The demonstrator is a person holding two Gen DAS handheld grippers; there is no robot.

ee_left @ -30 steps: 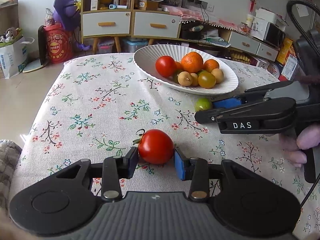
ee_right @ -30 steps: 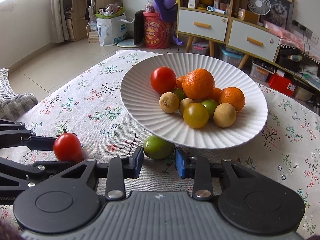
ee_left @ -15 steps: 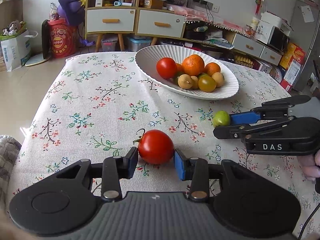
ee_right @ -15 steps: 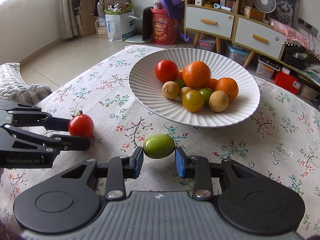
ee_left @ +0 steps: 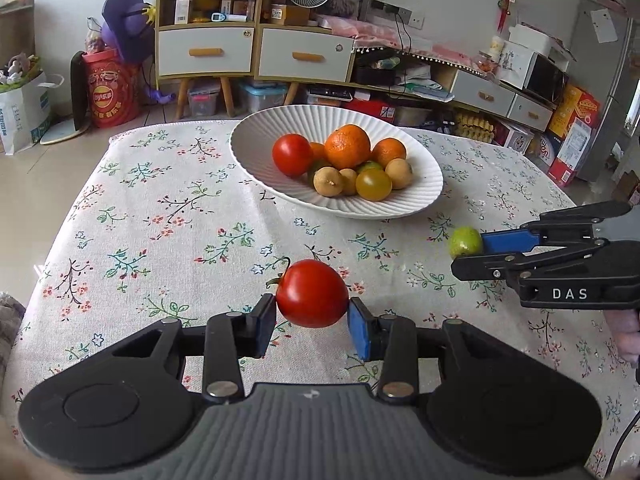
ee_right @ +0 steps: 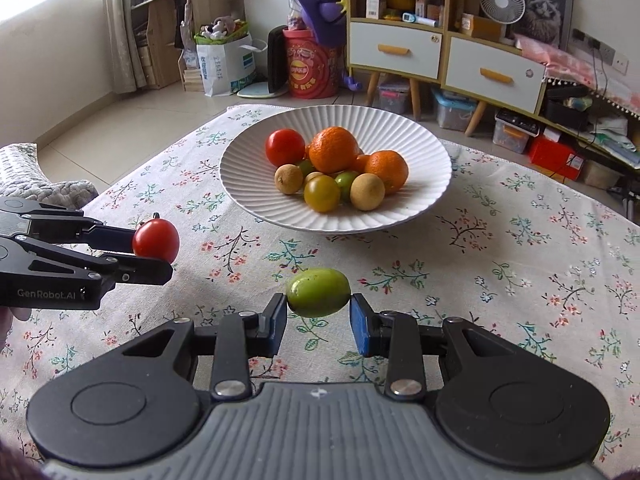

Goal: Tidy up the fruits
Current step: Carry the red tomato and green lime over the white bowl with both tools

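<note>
The left gripper (ee_left: 312,322) pinches a red tomato (ee_left: 312,293) between its two blue pads, one pad pressed to each side of the fruit, with the tomato's curled green stem pointing away to the upper left. The tomato is lifted clear of the flowered tablecloth (ee_left: 168,216) that lies below it. To this gripper's right and a little farther ahead, the right gripper (ee_left: 466,252) reaches in from the side, its blue pad against a small green fruit (ee_left: 465,242). Seen from its own camera, the right gripper (ee_right: 319,320) is clamped on that green fruit (ee_right: 319,292), an oval one gripped at its two ends and held above the cloth. To its left, at about the same reach, the left gripper (ee_right: 156,258) shows with the tomato (ee_right: 156,240) at its tips. Straight ahead of both grippers, well apart from either, a white ribbed bowl (ee_right: 424,184) stands on the table, holding another red tomato (ee_right: 285,147), oranges (ee_right: 334,149), small tan fruits (ee_right: 288,179), a yellowish tomato (ee_right: 322,193) and green fruits partly hidden beneath. Beyond the table a cabinet with white drawers (ee_right: 440,52) stands against the wall.
</note>
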